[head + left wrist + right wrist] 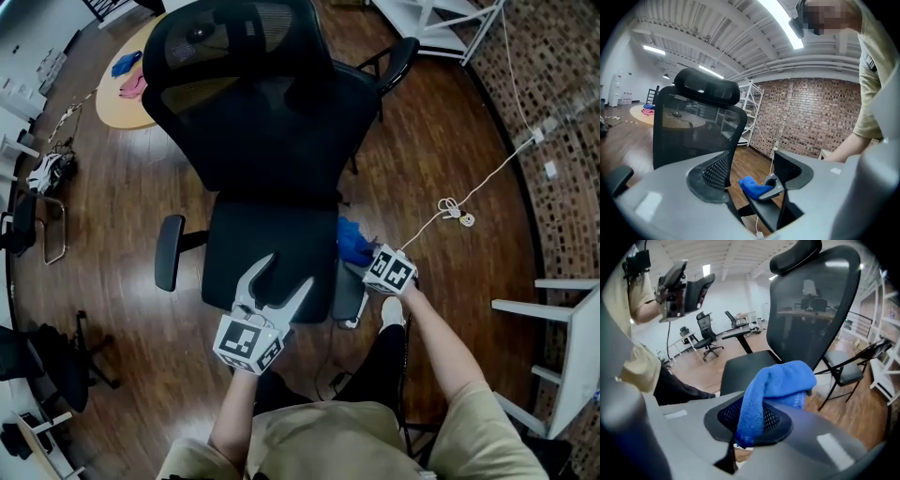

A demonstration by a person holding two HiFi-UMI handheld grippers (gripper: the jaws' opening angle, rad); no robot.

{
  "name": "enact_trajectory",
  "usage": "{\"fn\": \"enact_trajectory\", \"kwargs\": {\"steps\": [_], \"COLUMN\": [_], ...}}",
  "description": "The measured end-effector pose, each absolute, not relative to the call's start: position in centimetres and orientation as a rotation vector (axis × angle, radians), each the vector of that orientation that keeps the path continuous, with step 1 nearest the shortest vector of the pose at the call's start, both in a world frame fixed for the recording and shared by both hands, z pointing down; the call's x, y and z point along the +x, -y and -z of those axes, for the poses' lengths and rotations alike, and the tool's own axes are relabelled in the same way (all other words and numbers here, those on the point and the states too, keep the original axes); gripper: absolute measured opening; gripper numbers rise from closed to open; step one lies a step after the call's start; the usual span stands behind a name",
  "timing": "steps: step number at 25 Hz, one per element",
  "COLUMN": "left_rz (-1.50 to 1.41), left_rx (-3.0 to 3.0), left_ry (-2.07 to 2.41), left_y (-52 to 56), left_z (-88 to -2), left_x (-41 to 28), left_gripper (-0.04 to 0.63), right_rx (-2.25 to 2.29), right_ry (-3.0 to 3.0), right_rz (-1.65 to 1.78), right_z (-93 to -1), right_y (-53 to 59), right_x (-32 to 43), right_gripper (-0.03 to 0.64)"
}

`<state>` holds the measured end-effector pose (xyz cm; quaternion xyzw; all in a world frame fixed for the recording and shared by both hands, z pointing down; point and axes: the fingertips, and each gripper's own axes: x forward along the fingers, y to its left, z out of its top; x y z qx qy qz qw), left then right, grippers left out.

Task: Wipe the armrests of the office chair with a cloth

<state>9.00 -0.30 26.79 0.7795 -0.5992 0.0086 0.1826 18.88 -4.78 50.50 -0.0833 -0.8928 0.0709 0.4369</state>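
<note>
Right gripper view: blue cloth (776,380) between jaws

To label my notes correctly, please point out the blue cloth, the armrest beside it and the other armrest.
blue cloth (780,380): right gripper view, on its bunched middle.
armrest beside the cloth (349,296): head view, on the pad's bare near end.
other armrest (170,251): head view, middle of its pad.

Fuzzy blue cloth (776,380), mesh-backed chair (253,103), glossy wood floor (122,206)

Blue cloth (780,380) — black chair (272,141)
</note>
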Motion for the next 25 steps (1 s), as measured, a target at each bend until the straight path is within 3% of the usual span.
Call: {"fn": "enact_trajectory", "kwargs": {"steps": [8,12,15,18,21,25], "left_rz": [0.035,0.022,0.018,0.028,0.033,0.032], "left_rx": [2.140,2.139,2.140,2.134,2.125,2.140], "left_ry": [1.711,1.714,1.730,1.747,1.749,1.739], "left_y": [-0.7,-0.7,-0.7,-0.8,-0.9,-0.7], "left_z": [-27.4,-27.1,-26.6,-26.5,-26.3,-26.4], "left_x": [8.2,8.0,7.5,7.0,7.2,7.7], "left_gripper": [0.291,0.291,0.291,0.290,0.288,0.288], "right_rx": [-0.496,-0.669,-0.648,-0.292,0.045,-0.006], "right_ry": [2.204,2.110,2.254,2.407,2.417,2.283], "right_rz": [-0.316,-0.324,-0.399,-0.287,-0.224,-0.176], "right_z": [-50.6,-50.6,-46.1,-43.0,-44.2,-49.4], "right_y": [-10.8,-13.4,-8.0,3.2,11.9,11.6], "right_x": [23.7,26.4,24.9,21.9,20.3,19.8], "right_gripper": [0.020,0.020,0.020,0.020,0.020,0.020]}}
